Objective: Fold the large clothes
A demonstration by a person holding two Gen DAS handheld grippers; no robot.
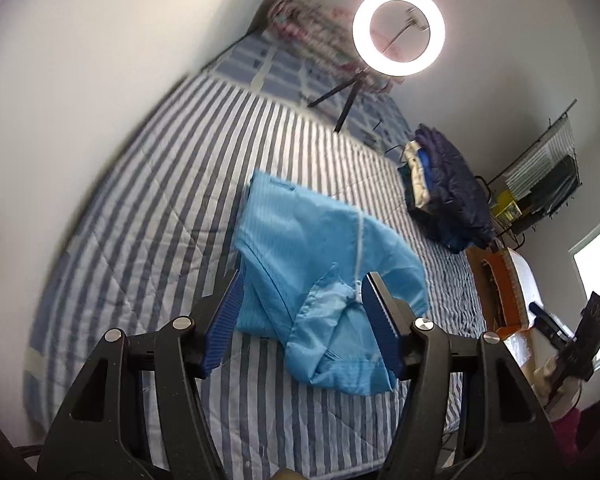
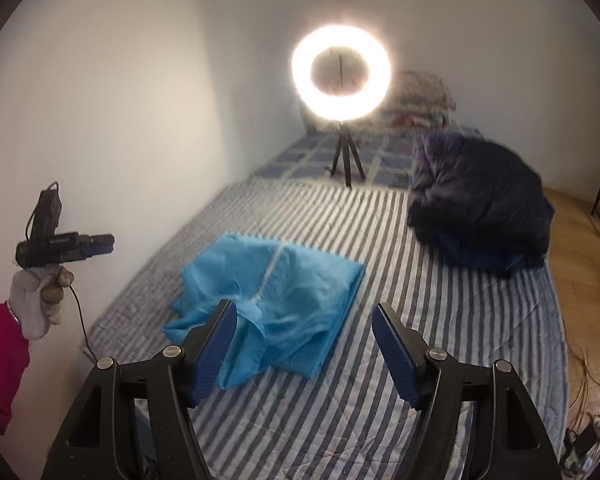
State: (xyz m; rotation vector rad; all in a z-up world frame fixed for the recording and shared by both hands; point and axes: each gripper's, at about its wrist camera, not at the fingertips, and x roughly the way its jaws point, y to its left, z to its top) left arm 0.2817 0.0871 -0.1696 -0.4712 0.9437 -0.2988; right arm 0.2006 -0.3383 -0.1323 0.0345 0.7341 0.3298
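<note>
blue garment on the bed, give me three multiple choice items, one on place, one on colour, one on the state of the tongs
1. Where does the light blue garment lie?
A. on the striped bedcover
B. on the wooden floor
C. on top of the dark pile

2. What colour are the pads of the left tongs?
A. red
B. blue
C. white

3. How do the right tongs stand?
A. shut on the garment
B. shut on nothing
C. open, holding nothing

Answers:
1 A, stripes show all around the garment.
2 B, both ribbed pads are blue.
3 C, the fingers are spread with cloth and bedcover visible between them.
</note>
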